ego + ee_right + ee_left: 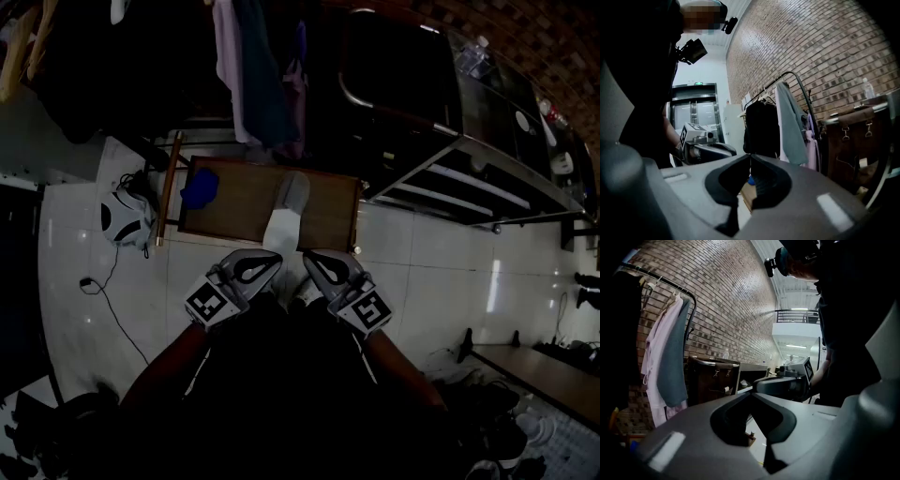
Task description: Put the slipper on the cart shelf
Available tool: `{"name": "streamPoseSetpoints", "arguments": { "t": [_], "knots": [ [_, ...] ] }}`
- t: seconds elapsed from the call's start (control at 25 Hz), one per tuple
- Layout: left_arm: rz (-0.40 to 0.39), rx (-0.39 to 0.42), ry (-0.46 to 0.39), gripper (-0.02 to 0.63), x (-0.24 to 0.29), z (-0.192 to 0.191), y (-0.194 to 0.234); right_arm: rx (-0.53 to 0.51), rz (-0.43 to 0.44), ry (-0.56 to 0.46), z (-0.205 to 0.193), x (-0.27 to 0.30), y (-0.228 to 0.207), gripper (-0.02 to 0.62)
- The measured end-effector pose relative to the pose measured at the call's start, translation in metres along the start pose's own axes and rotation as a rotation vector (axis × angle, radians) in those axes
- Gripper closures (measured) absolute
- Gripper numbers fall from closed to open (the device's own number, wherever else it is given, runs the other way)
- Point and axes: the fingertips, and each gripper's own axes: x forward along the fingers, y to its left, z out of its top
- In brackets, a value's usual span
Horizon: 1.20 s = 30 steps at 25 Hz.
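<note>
Seen from the head, a pale slipper (pixel 286 214) lies on the wooden cart shelf (pixel 234 202) at frame centre. Just below it, the left gripper (pixel 267 262) and right gripper (pixel 314 261) are both fully closed and empty.

Left hand-held gripper (pixel 267 264) and right hand-held gripper (pixel 316 262): smooth, matt grey plastic shells with darker inner jaw faces.

Floor (pixel 422 272): glossy white tile that reflects light.

Board (pixel 234 202), 12 o'clock in the head view: matt brown wood with a paler wooden rim.

Slipper (pixel 286 211), on the board: soft-looking, matt, grey and white.

Cloth (pixel 199 187), 11 o'clock: blue, matt.

Rack (pixel 487 178), 2 o'clock: shiny metal bars.

Wall (pixel 731 301): rough brick with pale mortar joints.

Garments (pixel 670 352): matt cloth, hung on a dark metal rail (pixel 665 284).
</note>
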Motion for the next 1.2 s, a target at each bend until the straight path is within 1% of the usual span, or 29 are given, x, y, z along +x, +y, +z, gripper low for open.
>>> {"name": "streamPoseSetpoints", "arguments": {
  "t": [0.2,0.4,0.48,0.56,0.64,0.68,0.8,0.88,1.0,1.16,1.2],
  "knots": [
    [0.008,-0.008,-0.015,0.601,0.001,0.001,0.009,0.031,0.017,0.037,-0.011,0.008,-0.006,0.594],
    [-0.017,-0.017,-0.01,0.601,-0.008,-0.014,0.038,0.052,0.003,0.063,-0.025,0.033,-0.011,0.592],
    [-0.036,-0.01,-0.014,0.601,-0.011,-0.019,0.055,0.056,-0.013,0.097,-0.033,0.048,-0.015,0.591],
    [-0.055,-0.018,-0.006,0.601,-0.012,-0.019,0.072,0.079,-0.047,0.14,-0.041,0.063,-0.022,0.589],
    [-0.078,0.003,-0.021,0.601,-0.014,-0.02,0.09,0.107,-0.084,0.18,-0.056,0.075,-0.03,0.589],
    [-0.083,-0.003,-0.031,0.601,-0.017,-0.019,0.099,0.124,-0.1,0.201,-0.066,0.08,-0.035,0.589],
    [-0.078,-0.056,-0.041,0.601,-0.02,-0.016,0.125,0.22,-0.149,0.272,-0.1,0.091,-0.052,0.584],
    [-0.093,-0.057,-0.048,0.601,-0.019,-0.022,0.132,0.3,-0.191,0.323,-0.126,0.089,-0.064,0.581],
    [-0.104,-0.076,-0.044,0.601,-0.018,-0.027,0.136,0.383,-0.245,0.398,-0.163,0.085,-0.084,0.577],
    [-0.097,-0.065,-0.019,0.601,-0.018,-0.042,0.133,0.529,-0.262,0.479,-0.217,0.079,-0.098,0.557],
    [-0.093,-0.068,-0.014,0.601,-0.017,-0.045,0.131,0.565,-0.263,0.502,-0.231,0.078,-0.1,0.535]
  ]
}}
